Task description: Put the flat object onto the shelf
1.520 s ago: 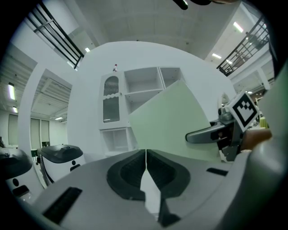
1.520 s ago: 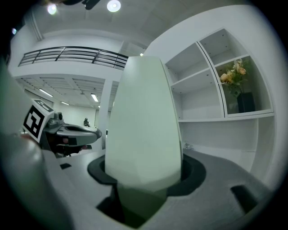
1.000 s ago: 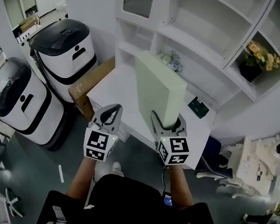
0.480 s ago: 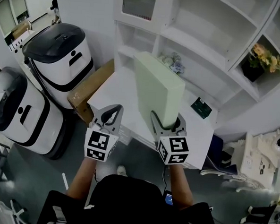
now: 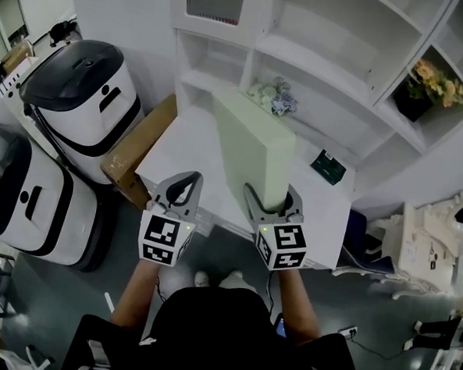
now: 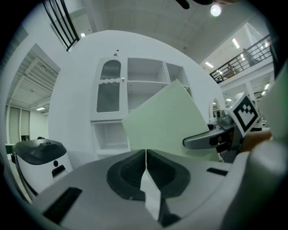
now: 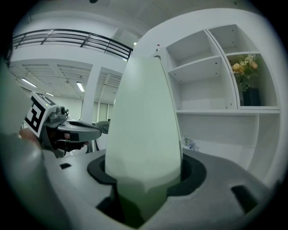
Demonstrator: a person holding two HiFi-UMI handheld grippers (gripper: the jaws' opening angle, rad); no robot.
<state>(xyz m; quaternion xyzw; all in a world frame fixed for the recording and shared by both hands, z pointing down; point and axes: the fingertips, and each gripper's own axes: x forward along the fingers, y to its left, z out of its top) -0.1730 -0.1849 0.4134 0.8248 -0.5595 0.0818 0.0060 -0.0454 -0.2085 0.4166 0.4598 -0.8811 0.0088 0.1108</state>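
Pose near-level, side by side: right tool (image 5: 271, 197) grasps flat object (image 5: 254, 142) standing on edge; left tool (image 5: 186, 182) clenched, empty.

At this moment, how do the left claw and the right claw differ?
The left claw is shut and empty; the right claw is clamped on the pale green flat object. The left claw's jaws meet; the right claw's stand apart around the object's near end. Both point toward the white shelf.
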